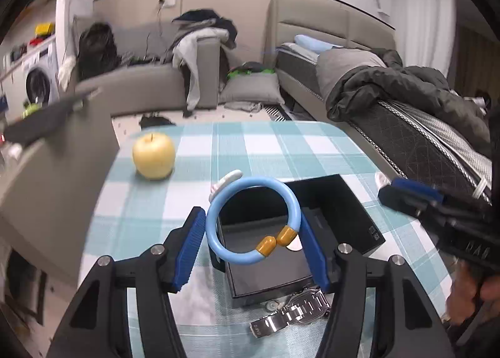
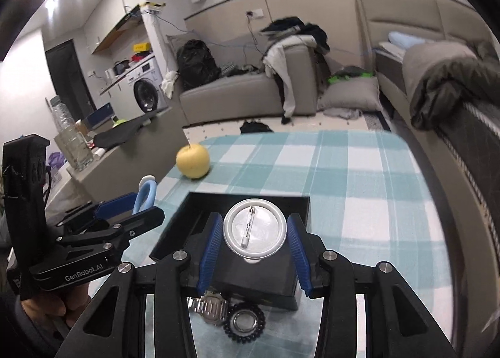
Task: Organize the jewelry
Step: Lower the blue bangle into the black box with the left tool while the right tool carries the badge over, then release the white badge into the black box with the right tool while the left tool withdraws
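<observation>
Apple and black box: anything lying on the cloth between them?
Nothing: between the apple and the black box, the right wrist view shows only bare checked tablecloth.

Yellow apple (image 1: pixel 153 155) sits alone on teal-checked tablecloth (image 1: pixel 265 151), far left corner. Beyond table: grey sofa (image 2: pixel 247 92) piled with clothes (image 2: pixel 290 42), black bag (image 2: pixel 196 59) on seat. Washing machine (image 2: pixel 147 89) at back left. Bed (image 1: pixel 406 126) with dark duvet runs along right.

Blue bangle (image 1: pixel 253 220) and round pin badge (image 2: pixel 254 226) – both held above black box (image 2: pixel 247 201).
</observation>
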A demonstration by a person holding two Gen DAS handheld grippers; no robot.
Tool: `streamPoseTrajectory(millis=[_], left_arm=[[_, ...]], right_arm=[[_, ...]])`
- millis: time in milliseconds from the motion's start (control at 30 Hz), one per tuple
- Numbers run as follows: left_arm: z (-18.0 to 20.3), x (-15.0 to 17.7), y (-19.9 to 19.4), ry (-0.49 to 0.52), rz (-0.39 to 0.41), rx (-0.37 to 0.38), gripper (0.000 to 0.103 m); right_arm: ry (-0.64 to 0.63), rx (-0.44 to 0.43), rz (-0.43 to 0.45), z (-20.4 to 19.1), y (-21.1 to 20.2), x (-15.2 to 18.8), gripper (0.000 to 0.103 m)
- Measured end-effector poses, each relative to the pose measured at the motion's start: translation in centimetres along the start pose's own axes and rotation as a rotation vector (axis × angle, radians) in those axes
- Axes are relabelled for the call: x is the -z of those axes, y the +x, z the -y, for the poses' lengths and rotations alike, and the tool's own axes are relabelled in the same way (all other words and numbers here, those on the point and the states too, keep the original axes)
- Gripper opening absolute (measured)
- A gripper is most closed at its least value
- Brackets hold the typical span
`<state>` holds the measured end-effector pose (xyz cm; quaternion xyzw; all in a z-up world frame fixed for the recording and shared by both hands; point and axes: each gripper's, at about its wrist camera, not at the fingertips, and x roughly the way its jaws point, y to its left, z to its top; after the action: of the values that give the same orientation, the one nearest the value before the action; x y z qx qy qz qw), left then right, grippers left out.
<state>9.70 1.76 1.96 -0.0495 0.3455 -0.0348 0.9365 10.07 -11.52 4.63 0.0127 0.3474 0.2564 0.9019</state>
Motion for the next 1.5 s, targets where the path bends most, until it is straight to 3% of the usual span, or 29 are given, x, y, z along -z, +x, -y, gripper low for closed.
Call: streamPoseTrajectory(millis=[367,1000,1133,1200,1267,1333,1433,1500], left_arm=[[1.1,0.7,2.5,0.034,-0.083,-0.017,0.055],[1.1,1.3,1.0,0.048,-0.098,0.022,0.055],[0.9,1.3,0.1,0.033,-0.083,0.024,0.055],[1.0,1.3,-0.7,0.033,-0.060,0.024,0.056],[1.0,1.3,-1.5,0.035,-0.052,0.012,0.066],[1.0,1.6,-2.6,0.030,-0.027,-0.034,0.086],[0.6,2.0,-4.0,0.018,0.020,-0.073,0.102],[0.3,2.5,-4.5,0.006,0.033,-0.088,0.102]], right_arm=[[-0.040,0.014,-0.121,-0.4,3.3,0.7,0.041],[-0.077,0.025,-0.214,-0.9,4.8,2.0,0.043],[-0.116,0.028,-0.141,-1.3,3.1,1.7,0.071],[-0.111,0.027,-0.102,-1.3,1.9,1.4,0.077],[-0.093,0.036,-0.088,-0.9,0.7,1.4,0.092],[-0.080,0.070,-0.083,-0.7,-0.1,1.5,0.103],[-0.093,0.128,-0.089,-0.3,-1.7,2.5,0.103],[-0.107,0.134,-0.098,-0.2,-2.2,3.1,0.103]])
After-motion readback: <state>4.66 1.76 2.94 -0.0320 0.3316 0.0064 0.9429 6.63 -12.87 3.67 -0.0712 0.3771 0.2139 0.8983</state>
